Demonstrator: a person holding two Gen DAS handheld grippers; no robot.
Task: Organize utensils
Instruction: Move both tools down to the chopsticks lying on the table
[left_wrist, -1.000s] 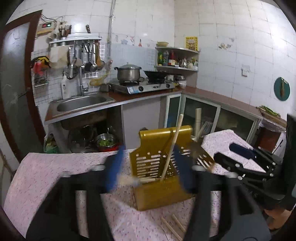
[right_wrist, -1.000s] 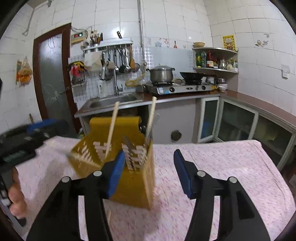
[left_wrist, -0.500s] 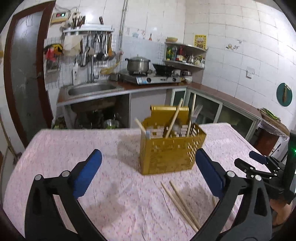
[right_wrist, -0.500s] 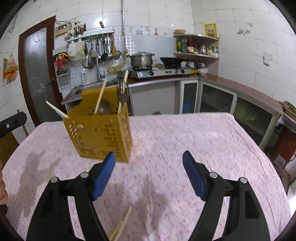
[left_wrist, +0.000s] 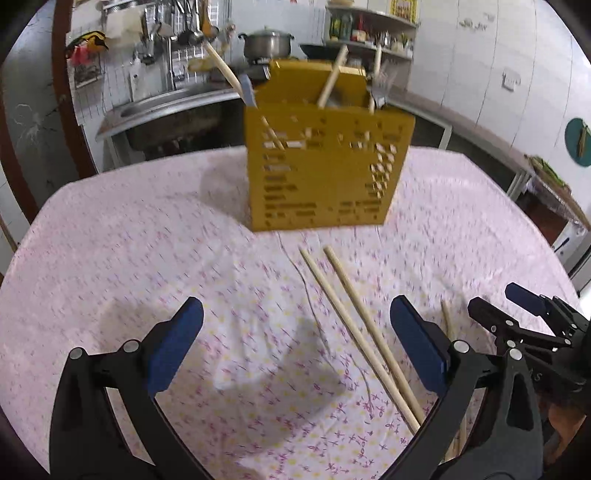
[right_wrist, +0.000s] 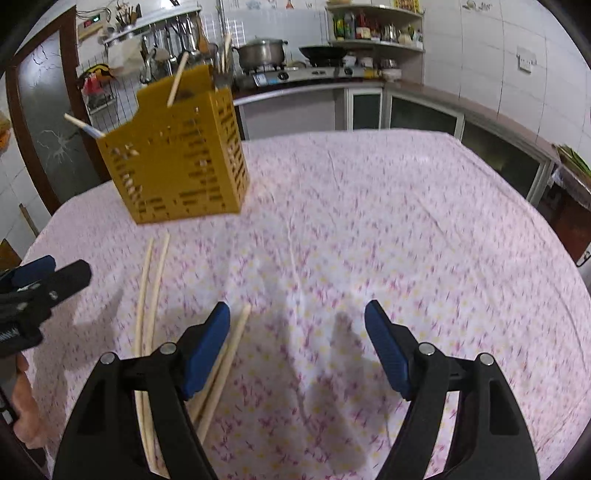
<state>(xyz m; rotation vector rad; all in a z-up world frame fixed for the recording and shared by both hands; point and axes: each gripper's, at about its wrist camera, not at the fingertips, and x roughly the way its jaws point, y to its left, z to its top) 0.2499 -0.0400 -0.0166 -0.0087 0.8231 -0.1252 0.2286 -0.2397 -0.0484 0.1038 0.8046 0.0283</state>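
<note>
A yellow perforated utensil holder (left_wrist: 325, 158) (right_wrist: 181, 155) stands upright on the pink flowered tablecloth, with chopsticks and other utensils sticking out of its top. Two loose chopsticks (left_wrist: 354, 317) (right_wrist: 151, 288) lie side by side in front of it. My left gripper (left_wrist: 295, 310) (right_wrist: 66, 269) hangs open above the cloth, just left of that pair, with nothing between its fingers. More chopsticks (right_wrist: 234, 343) lie partly under the left finger of my right gripper (right_wrist: 297, 312) (left_wrist: 495, 297), which is open over bare cloth.
The table (right_wrist: 406, 221) ends near a sink counter (left_wrist: 166, 107) and a stove with a pot (right_wrist: 262, 51) behind the holder. Glass-door cabinets (right_wrist: 424, 118) run along the right. A brown door (right_wrist: 48, 140) is at the left. A person's hand (right_wrist: 22, 417) holds the left gripper.
Both grippers have sunk and tipped down towards the table, and their jaws have widened. The holder, earlier tilted close between the left fingers, now stands upright farther off. Loose chopsticks have come into view.
</note>
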